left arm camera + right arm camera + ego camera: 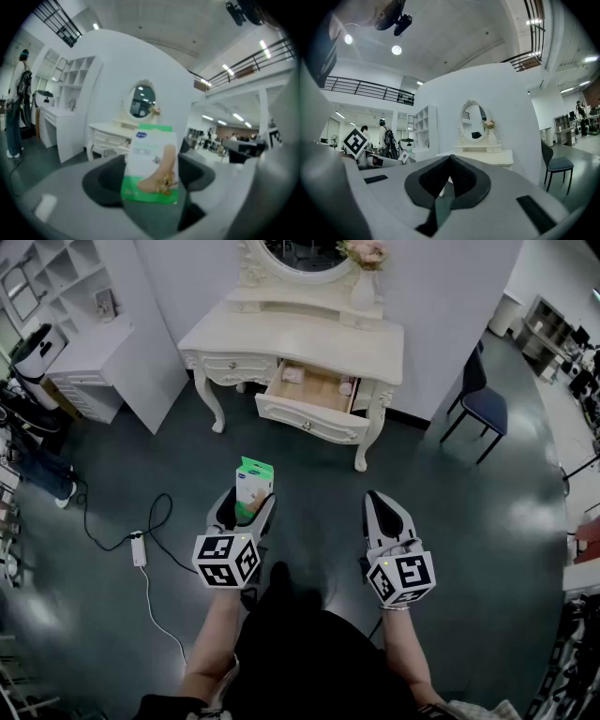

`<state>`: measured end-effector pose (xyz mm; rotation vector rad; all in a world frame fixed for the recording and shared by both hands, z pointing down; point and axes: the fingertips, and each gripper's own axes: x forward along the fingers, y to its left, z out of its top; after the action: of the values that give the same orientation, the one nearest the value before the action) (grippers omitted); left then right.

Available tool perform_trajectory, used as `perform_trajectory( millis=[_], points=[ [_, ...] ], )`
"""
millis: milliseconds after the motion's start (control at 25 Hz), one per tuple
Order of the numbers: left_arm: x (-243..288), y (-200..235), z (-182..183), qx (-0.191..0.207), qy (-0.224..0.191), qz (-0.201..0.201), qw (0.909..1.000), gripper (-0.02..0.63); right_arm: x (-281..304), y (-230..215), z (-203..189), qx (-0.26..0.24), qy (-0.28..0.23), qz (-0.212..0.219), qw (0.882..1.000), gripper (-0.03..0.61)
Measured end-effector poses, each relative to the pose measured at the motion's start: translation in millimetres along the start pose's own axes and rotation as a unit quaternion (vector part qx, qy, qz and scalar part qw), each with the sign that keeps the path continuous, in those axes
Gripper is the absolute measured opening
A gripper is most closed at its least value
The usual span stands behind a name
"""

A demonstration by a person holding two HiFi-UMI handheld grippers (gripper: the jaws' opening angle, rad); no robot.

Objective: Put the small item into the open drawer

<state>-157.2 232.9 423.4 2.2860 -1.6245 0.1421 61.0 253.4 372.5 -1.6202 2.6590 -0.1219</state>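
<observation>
A small green-and-white box stands upright between the fingers of the left gripper, which are spread wide and clamp its sides. It is held above the dark floor. Beside it, the right gripper has its fingers closed together, empty. Ahead, well apart, a cream dressing table has its drawer pulled open.

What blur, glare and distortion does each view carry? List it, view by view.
Head view: sharp, edges bowed, pale glare patches on the glossy floor. Left gripper view: strong fisheye, dark corners, the box between the jaws soft and out of focus. Right gripper view: fisheye too, the ceiling lamps flare, the dressing table fairly crisp.
</observation>
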Motion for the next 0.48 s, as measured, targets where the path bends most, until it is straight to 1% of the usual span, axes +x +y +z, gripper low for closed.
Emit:
perform_trajectory(
  millis=[240, 480],
  points=[
    [-6.2, -8.2, 0.9, -0.001, -0.004, -0.004, 1.0000, 0.356, -9.3, 4.5, 0.8, 0.007, -0.004, 0.005, 1.000, -0.003],
    [-8.0, -13.3, 3.6, 0.000, -0.012, -0.002, 0.9999, 0.356, -13.9, 7.2, 5.3, 0.010, -0.017, 0.028, 0.999, -0.003]
  ],
)
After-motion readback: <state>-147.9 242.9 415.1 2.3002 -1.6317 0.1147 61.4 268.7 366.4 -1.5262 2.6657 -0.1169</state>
